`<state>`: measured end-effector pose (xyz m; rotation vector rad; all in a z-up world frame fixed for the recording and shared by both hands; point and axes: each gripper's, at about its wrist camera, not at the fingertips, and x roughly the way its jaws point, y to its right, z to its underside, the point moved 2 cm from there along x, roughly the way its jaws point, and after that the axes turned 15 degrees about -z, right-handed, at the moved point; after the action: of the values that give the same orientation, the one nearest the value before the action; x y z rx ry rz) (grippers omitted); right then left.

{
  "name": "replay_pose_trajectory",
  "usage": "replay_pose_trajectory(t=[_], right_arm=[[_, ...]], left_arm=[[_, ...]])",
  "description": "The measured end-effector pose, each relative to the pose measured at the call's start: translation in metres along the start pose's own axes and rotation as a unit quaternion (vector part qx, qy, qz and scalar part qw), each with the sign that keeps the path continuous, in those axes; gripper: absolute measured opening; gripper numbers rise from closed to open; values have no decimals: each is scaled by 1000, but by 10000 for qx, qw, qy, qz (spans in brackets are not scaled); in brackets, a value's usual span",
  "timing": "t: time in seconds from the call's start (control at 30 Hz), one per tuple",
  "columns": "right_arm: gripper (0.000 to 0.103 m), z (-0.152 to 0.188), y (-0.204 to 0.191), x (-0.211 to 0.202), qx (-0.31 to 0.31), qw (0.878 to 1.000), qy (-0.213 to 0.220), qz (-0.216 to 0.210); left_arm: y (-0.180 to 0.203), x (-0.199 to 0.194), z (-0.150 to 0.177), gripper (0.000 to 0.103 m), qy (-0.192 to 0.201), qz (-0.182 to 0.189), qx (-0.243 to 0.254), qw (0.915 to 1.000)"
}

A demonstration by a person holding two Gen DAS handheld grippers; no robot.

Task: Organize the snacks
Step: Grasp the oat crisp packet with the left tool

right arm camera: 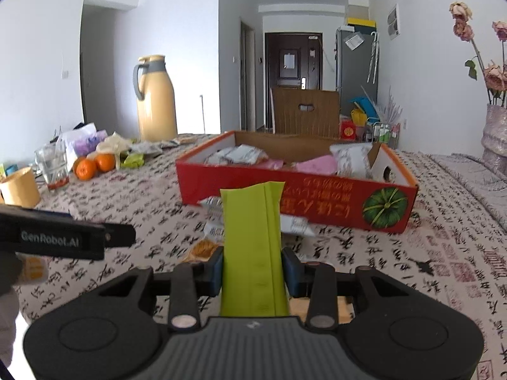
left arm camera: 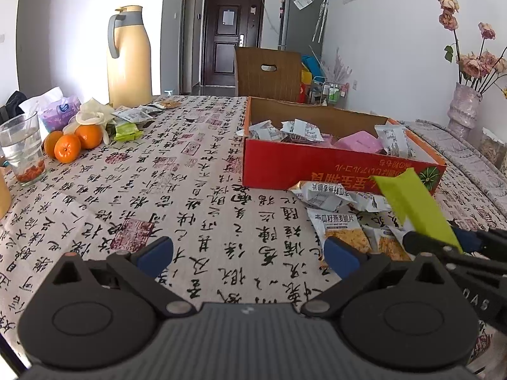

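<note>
We see a worktop (left arm camera: 190, 190) covered in a cloth printed with black calligraphy, and at its far left stands a tall cream thermos jug (left arm camera: 128, 57) with a grey handle. Near the left edge sit three oranges (left arm camera: 68, 144) just beside a clear glass (left arm camera: 22, 148) with water and something red at the bottom, with a purple tissue pack (left arm camera: 61, 112) behind them. Beyond the worktop we see a brown chair back (left arm camera: 267, 74), a dark door (left arm camera: 233, 36), a grey fridge (left arm camera: 301, 19), and at the right a pale vase (left arm camera: 464, 110) of dried pink roses.
</note>
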<state>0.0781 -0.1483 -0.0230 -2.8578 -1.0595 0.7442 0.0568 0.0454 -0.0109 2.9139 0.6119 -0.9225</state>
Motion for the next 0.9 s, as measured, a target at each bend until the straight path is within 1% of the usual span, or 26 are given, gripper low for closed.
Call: replay_pose_trajectory(t=[0.2, 0.47, 0.9], right_arm=[[37, -6, 18, -7, 115, 9997, 183, 100], [37, -9, 52, -13, 330, 9982, 369, 345], [37, 0, 104, -14, 720, 9942, 481, 638]], left_arm=[[10, 5, -8, 103, -6, -13, 46, 10000], [27, 15, -17, 103, -60, -13, 116, 9999], [56, 35, -31, 103, -168, -87, 237, 9995]])
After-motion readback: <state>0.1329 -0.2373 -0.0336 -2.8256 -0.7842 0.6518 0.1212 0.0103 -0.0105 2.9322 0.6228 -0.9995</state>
